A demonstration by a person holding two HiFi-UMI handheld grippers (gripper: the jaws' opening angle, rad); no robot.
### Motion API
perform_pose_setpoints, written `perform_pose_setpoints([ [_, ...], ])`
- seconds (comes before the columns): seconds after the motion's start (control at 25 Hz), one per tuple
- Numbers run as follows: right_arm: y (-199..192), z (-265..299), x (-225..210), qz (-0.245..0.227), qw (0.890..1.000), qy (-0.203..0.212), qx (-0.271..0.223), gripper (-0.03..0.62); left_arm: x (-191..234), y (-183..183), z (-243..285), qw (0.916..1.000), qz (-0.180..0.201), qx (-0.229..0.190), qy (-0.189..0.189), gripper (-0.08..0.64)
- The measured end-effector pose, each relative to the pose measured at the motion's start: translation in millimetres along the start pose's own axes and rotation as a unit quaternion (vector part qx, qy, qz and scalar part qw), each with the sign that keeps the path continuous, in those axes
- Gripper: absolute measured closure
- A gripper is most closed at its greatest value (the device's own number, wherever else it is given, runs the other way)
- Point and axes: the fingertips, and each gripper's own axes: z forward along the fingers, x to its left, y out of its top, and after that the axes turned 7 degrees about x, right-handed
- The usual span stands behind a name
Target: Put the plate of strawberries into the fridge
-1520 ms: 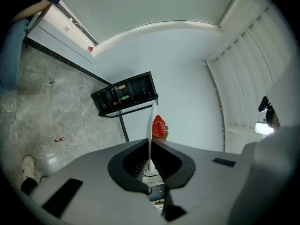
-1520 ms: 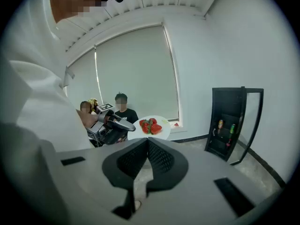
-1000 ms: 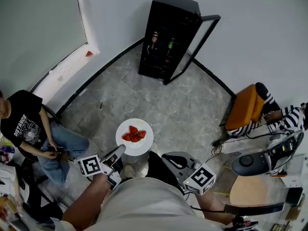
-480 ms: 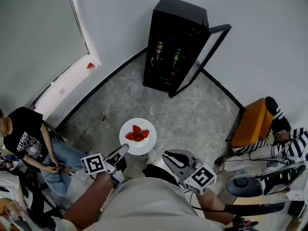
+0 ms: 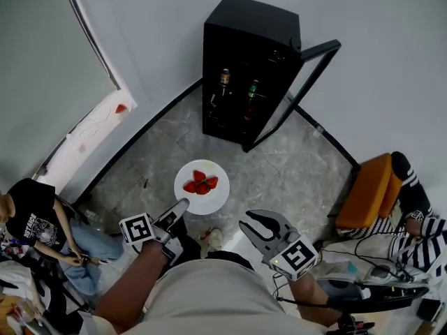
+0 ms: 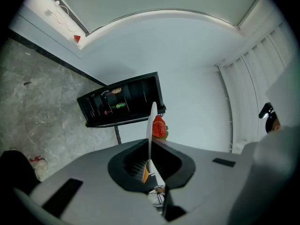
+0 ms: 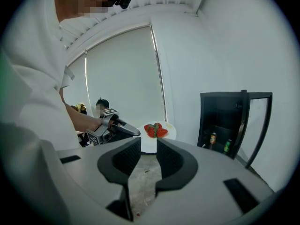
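Left claw (image 5: 180, 205): pressed together on the near rim of the plate. In the left gripper view the plate (image 6: 151, 125) runs edge-on between the two jaws and down into their throat.
Plate (image 5: 213, 199): white and round, held level in the air above the floor. It sticks out forward from the left claw toward the fridge, and only its near edge sits in the jaws.
Strawberries (image 5: 200, 184): a small red heap at the plate's middle, beyond the left claw's tips and apart from them. In the left gripper view one berry (image 6: 159, 127) shows just beside the plate's edge.
Right claw (image 5: 257, 222): spread, with nothing between the jaws. It is to the right of the plate, apart from it and a little nearer the person's body.
Right gripper view: the plate and berries show beyond the gap of the jaws, with the left claw on the plate's left side.
Fridge (image 5: 248, 54): small and black, standing on the floor against the wall, well ahead of the plate.
Fridge door (image 5: 302, 82): swung open to the right.
Inside the fridge: a bottle (image 5: 224, 77) and a green can (image 5: 252, 89) on a shelf.
Floor (image 5: 279, 166): grey and marbled.
Left edge: a seated person in a black shirt (image 5: 31, 218).
Right edge: an orange chair (image 5: 363, 194), with a person in striped sleeves (image 5: 419, 232) beside it.
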Motion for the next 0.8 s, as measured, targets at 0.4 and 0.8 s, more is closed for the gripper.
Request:
perform_pose_setpoints([
  [0.4, 25, 52, -99, 0.041, 0.999, -0.030, 0.011, 0.492, 17, 110, 105, 0.9993, 0.003, 0.036, -0.009, 0.536],
  [0.8, 56, 77, -198, 0.078, 0.993, -0.088, 0.015, 0.492, 52, 212, 222, 0.9962, 0.047, 0.068, 0.027, 0.537],
])
